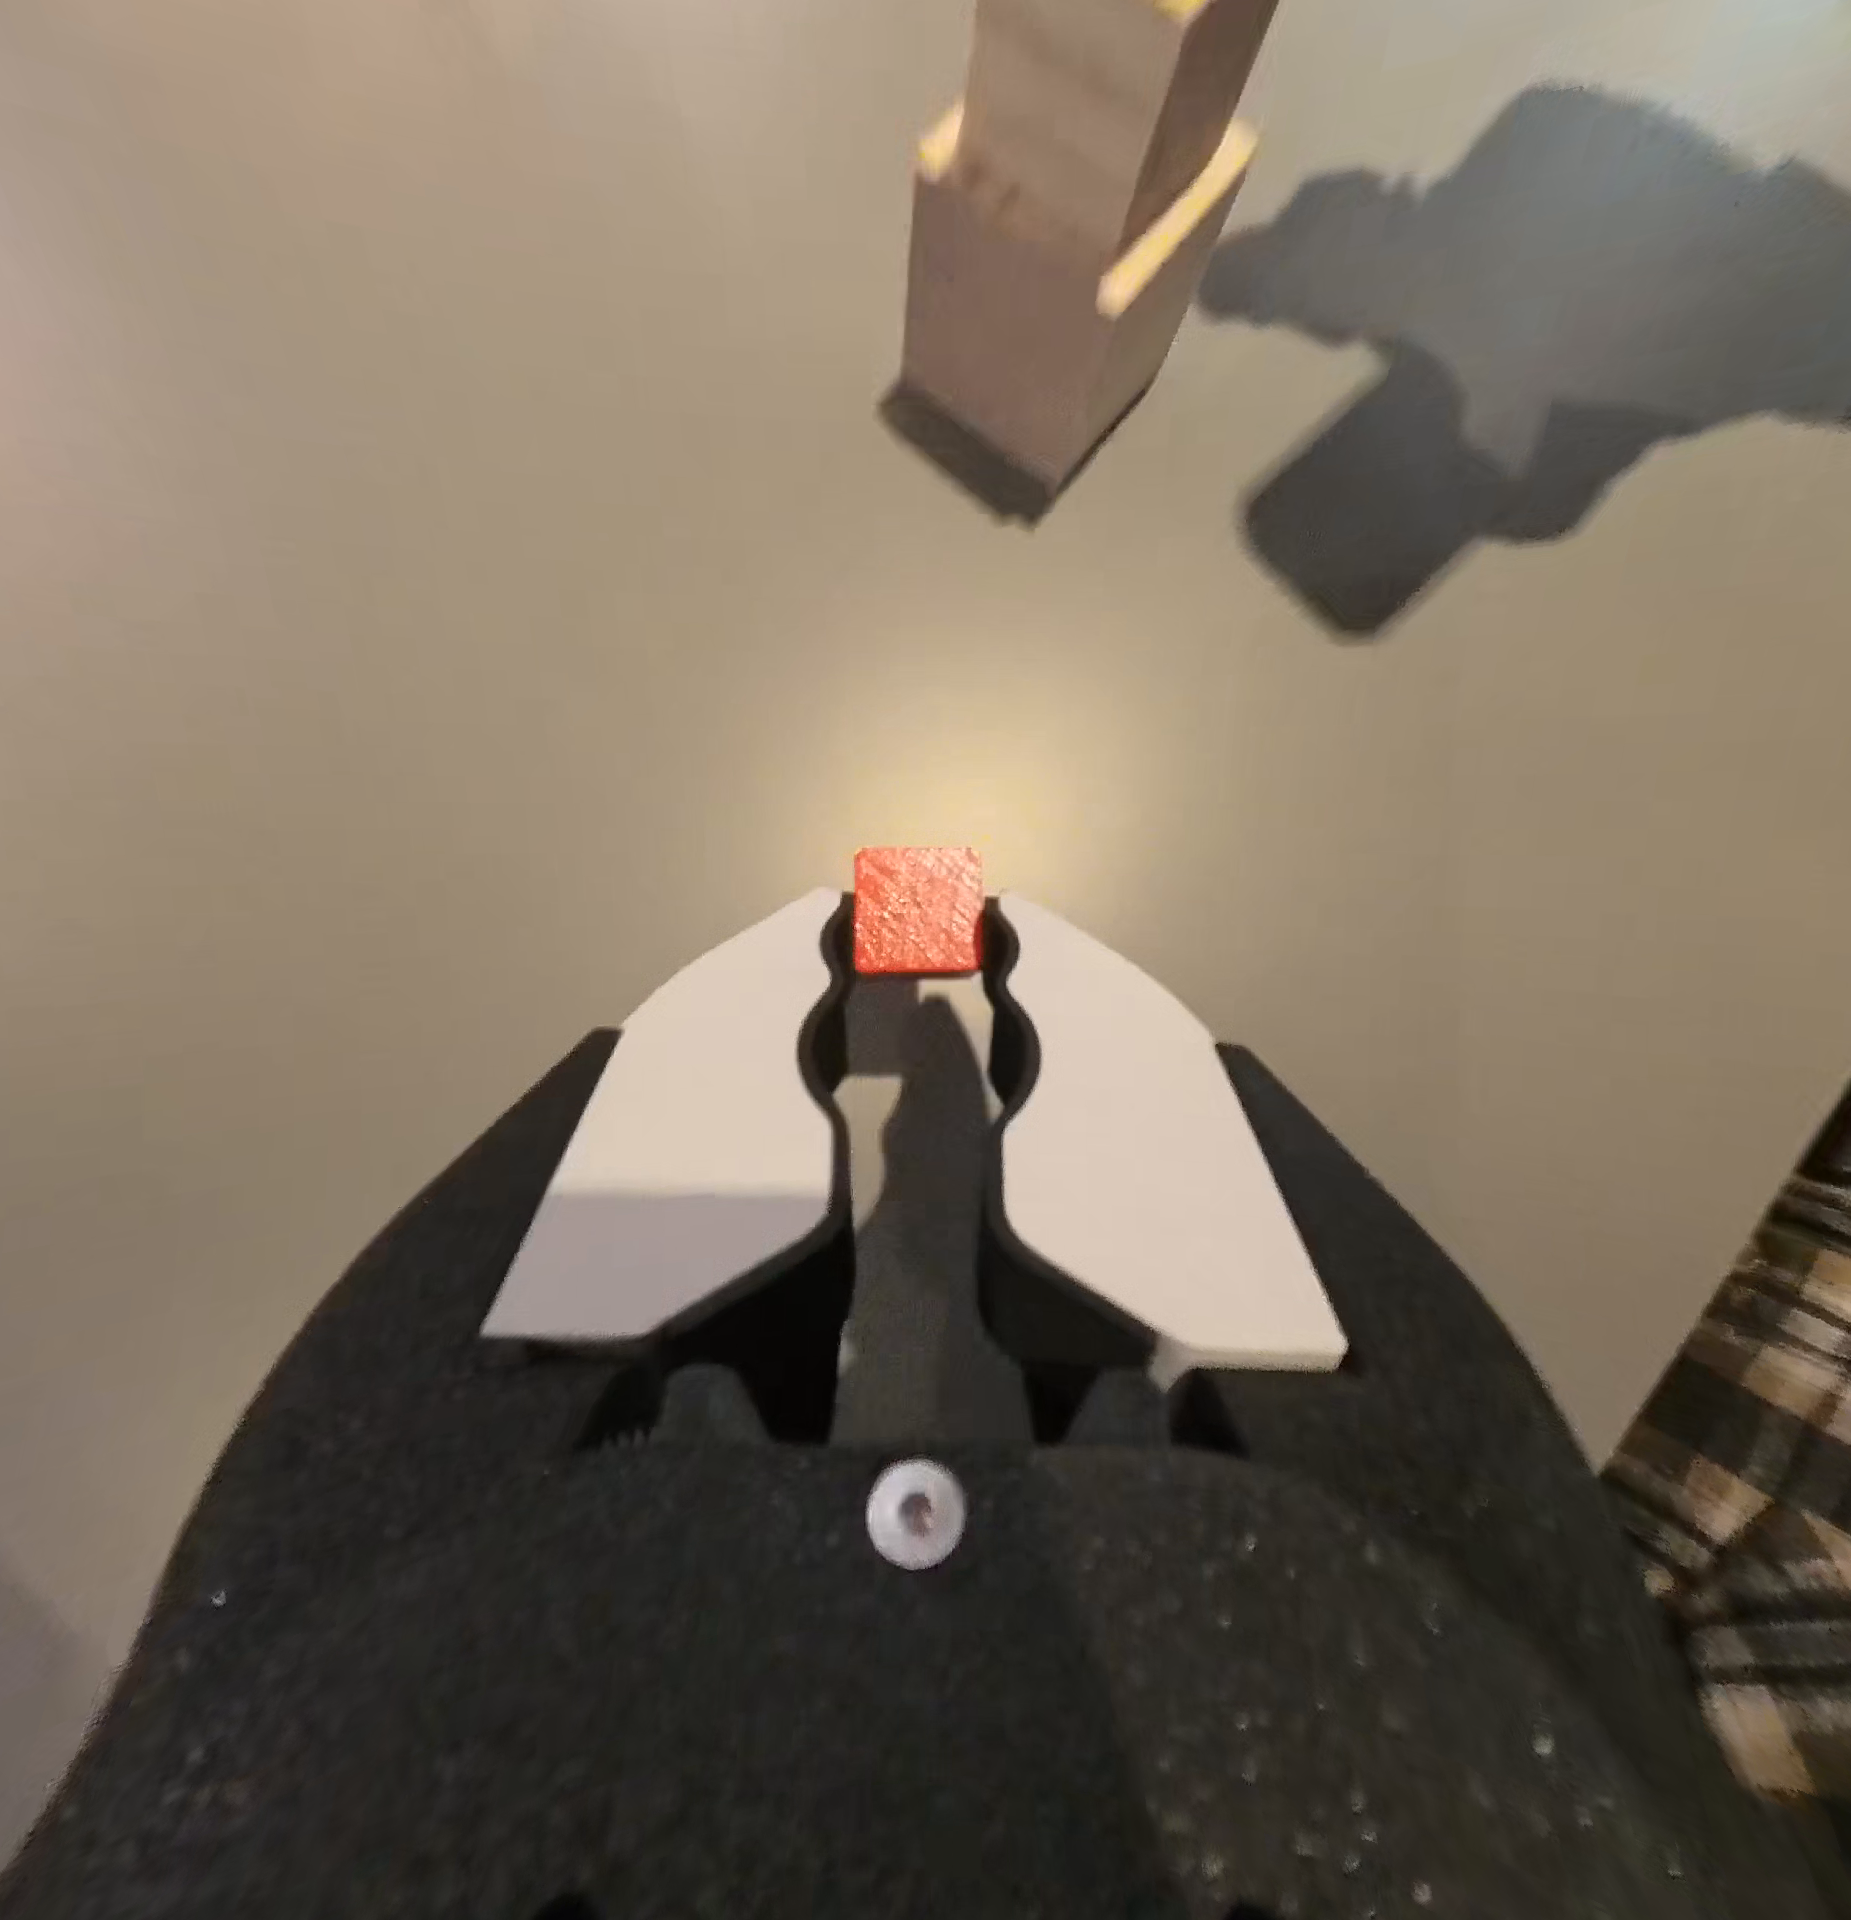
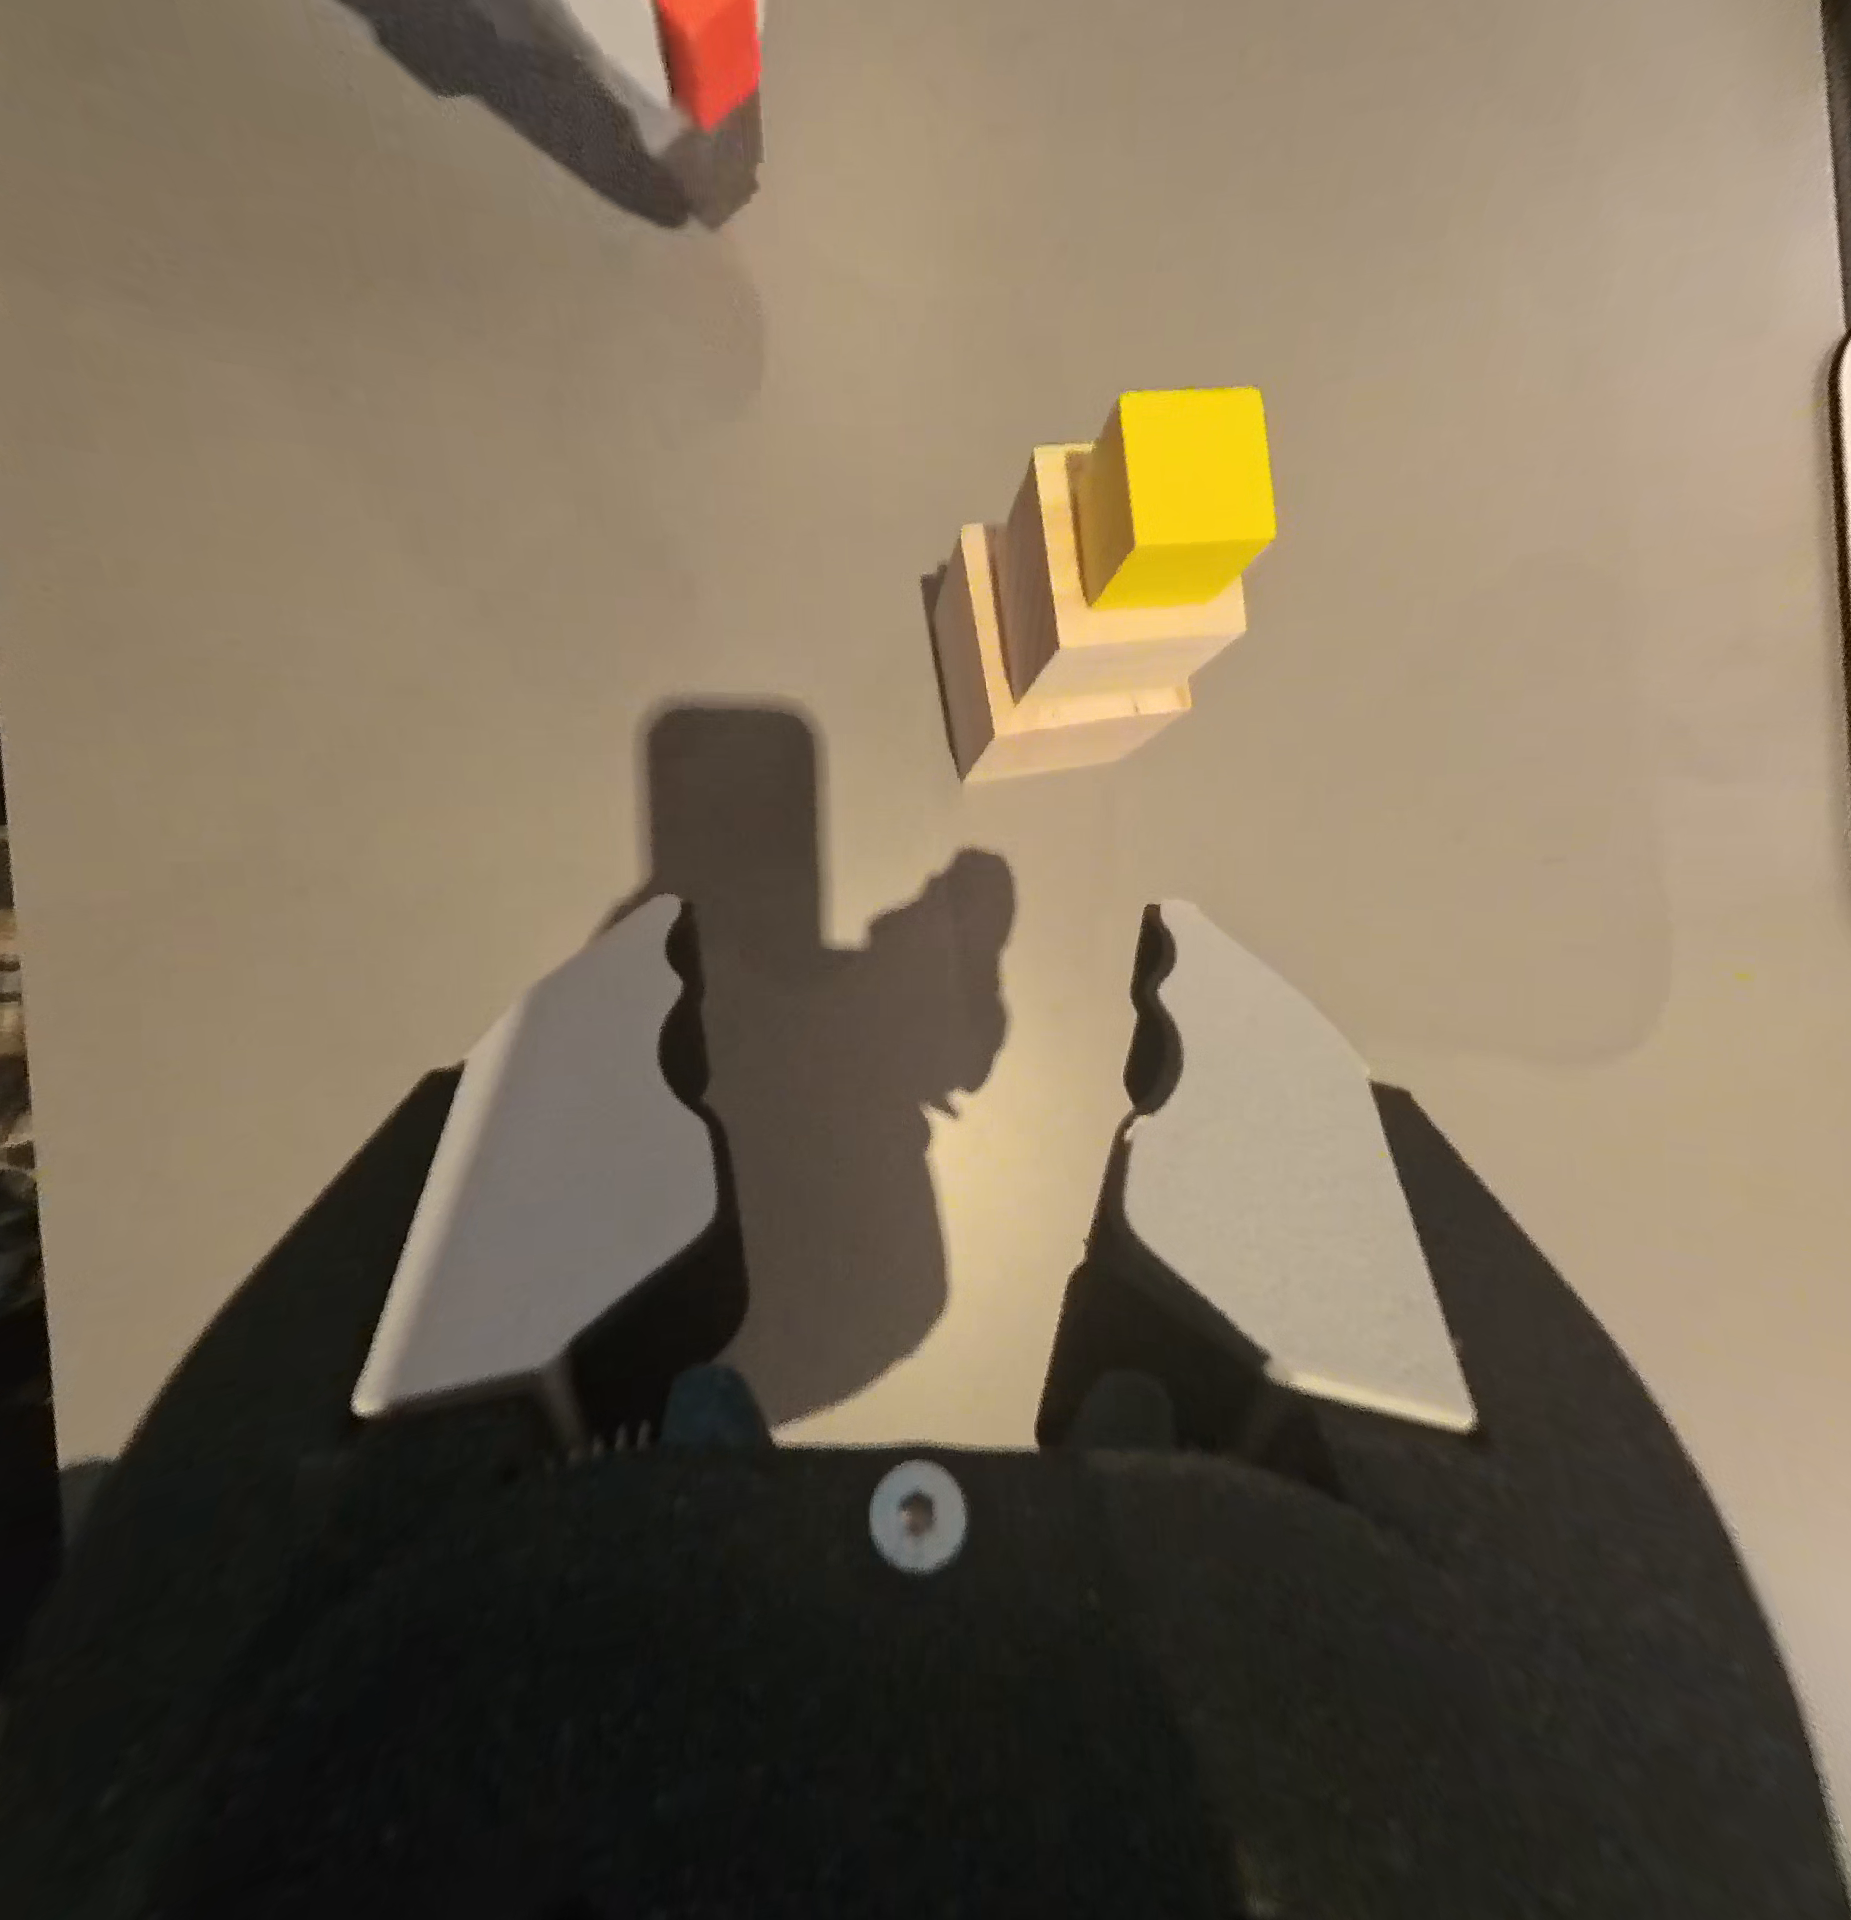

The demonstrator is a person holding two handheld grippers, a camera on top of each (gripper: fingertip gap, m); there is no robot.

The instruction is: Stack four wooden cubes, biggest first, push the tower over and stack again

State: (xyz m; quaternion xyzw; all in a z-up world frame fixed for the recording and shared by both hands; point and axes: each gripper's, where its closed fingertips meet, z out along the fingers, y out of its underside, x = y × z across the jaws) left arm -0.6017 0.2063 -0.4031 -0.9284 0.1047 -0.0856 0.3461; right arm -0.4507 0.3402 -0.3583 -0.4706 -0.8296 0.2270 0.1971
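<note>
Red cube pinched in left claw; right claw wide, empty.

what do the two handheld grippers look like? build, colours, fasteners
Both match: left gripper and right gripper have a rough matte black body, two pale grey fingers with wavy black inner pads, and a silver screw centred on the body. No cables or markings visible.

Small red cube held aloft; 3 cubes stacked upright, yellow cube on top.
</note>
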